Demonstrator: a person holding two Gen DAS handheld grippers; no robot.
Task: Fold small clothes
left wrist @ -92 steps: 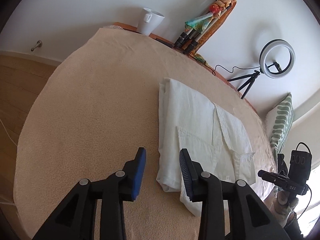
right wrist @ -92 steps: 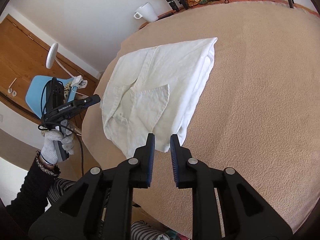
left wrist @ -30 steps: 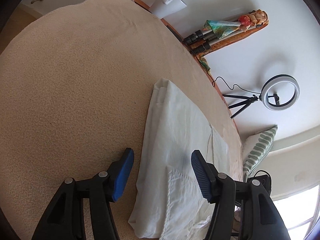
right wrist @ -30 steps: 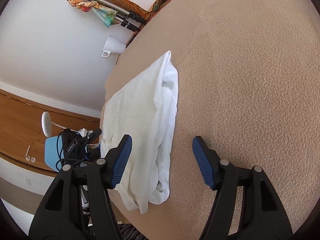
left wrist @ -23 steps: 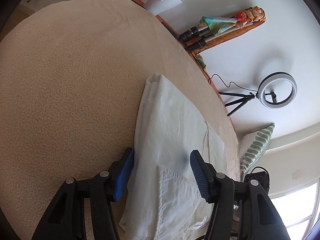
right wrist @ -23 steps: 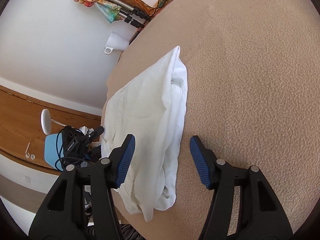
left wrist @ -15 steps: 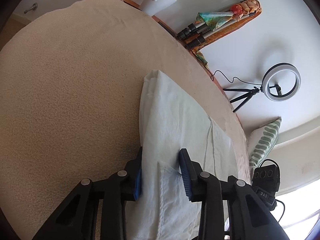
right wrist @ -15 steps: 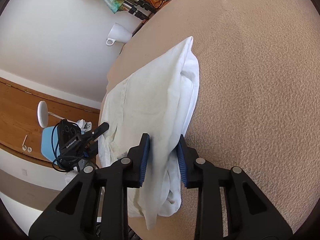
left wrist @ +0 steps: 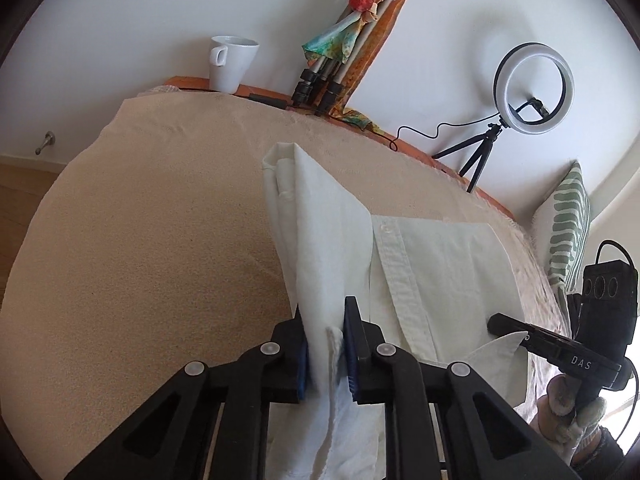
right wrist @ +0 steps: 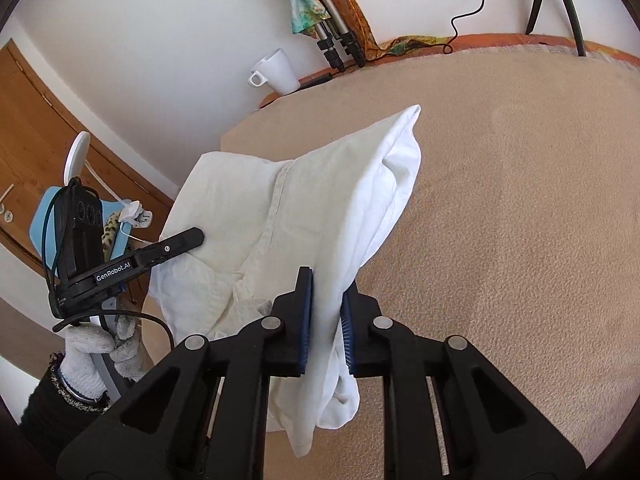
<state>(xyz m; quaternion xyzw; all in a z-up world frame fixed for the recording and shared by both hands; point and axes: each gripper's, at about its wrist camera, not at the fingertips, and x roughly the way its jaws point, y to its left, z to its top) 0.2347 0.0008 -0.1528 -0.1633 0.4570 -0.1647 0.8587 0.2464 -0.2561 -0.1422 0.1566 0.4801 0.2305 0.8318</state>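
Note:
A white button-up shirt (left wrist: 440, 264) lies folded on a beige blanket (left wrist: 160, 260). Its left folded edge is lifted in a ridge (left wrist: 332, 232). My left gripper (left wrist: 324, 308) is closing its jaws, and the blue pads press that edge between them. In the right wrist view the shirt (right wrist: 304, 200) rises as a peaked fold. My right gripper (right wrist: 327, 280) is also closing, with its pads pinching the other side edge, and loose cloth hangs below it. Each wrist view shows the other gripper: the right (left wrist: 560, 356) and the left (right wrist: 140, 260), held by a gloved hand (right wrist: 92, 344).
At the blanket's far edge stand a white mug (left wrist: 232, 64), a folded tripod wrapped in a colourful scarf (left wrist: 344, 48) and a ring light on a small tripod (left wrist: 534, 88). A striped cushion (left wrist: 568, 224) sits at the right. A wooden door (right wrist: 32, 128) and a blue chair (right wrist: 44, 216) are beyond.
Both grippers went from wide open astride the shirt's side edges to pinching them. Both then rose and rolled, pulling the edges up off the blanket.

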